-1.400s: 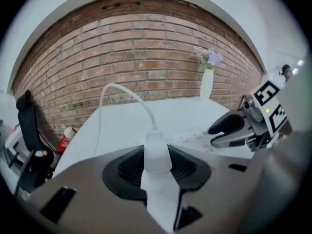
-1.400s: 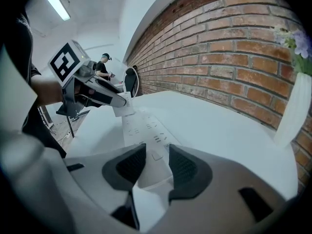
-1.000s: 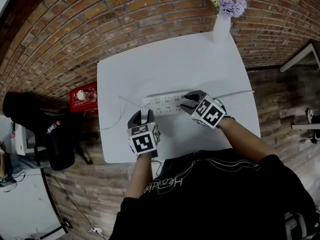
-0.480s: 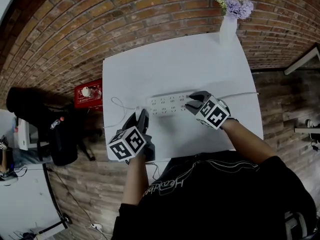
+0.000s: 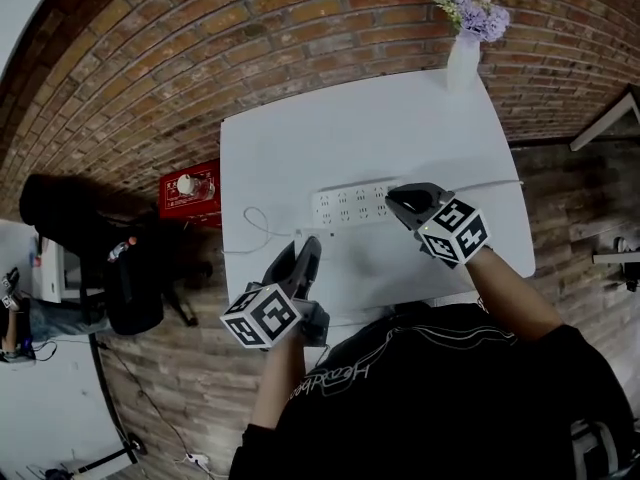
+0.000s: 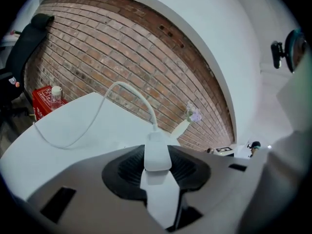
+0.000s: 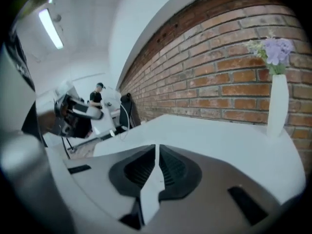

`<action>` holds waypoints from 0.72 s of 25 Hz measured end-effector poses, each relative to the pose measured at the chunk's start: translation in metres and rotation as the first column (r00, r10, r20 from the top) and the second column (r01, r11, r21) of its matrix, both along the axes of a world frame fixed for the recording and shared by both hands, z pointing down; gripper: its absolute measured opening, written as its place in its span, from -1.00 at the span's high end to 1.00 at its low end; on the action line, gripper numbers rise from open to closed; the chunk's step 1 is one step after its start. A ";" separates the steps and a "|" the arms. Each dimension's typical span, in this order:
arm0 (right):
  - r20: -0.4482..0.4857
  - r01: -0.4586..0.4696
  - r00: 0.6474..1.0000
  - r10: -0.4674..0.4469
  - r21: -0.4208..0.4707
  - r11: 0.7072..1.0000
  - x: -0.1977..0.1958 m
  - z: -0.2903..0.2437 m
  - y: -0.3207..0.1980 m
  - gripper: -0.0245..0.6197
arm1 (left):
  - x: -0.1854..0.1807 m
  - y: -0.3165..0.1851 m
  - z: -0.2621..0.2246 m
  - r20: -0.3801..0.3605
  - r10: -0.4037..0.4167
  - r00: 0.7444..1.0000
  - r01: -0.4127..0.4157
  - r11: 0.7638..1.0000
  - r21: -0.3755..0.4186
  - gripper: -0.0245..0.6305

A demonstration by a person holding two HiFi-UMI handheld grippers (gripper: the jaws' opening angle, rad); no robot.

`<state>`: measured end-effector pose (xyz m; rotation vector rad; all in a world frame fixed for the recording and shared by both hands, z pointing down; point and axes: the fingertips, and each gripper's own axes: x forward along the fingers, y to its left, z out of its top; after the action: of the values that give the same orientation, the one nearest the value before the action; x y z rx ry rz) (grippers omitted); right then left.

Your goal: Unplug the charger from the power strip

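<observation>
The charger (image 6: 157,154) is smooth glossy white plastic, the table (image 5: 340,143) matt, the wall (image 5: 180,58) rough brick.

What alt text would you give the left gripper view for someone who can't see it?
The left gripper clamps a white charger between its fingers, the cable arcing up and looping down over a table. Behind are a brick wall, a vase of purple flowers, and a red box at left.

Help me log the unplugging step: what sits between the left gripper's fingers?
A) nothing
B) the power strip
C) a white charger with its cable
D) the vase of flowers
C: the left gripper view shows the white charger clamped between the fingers of the left gripper, its cable arching away. The head view shows it apart from the power strip.
</observation>
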<state>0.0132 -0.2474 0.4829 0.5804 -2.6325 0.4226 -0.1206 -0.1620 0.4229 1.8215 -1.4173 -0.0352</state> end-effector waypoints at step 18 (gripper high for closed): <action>0.414 -0.032 0.909 0.050 -0.050 0.998 -0.025 -0.161 0.185 0.93 | -0.012 0.120 -0.080 -0.014 0.177 0.984 -0.171 0.969 0.181 0.51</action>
<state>-0.0120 -0.0622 0.3219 0.5867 -3.0086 0.6786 -0.1330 -0.0422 0.3431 2.0790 -1.2625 -0.1023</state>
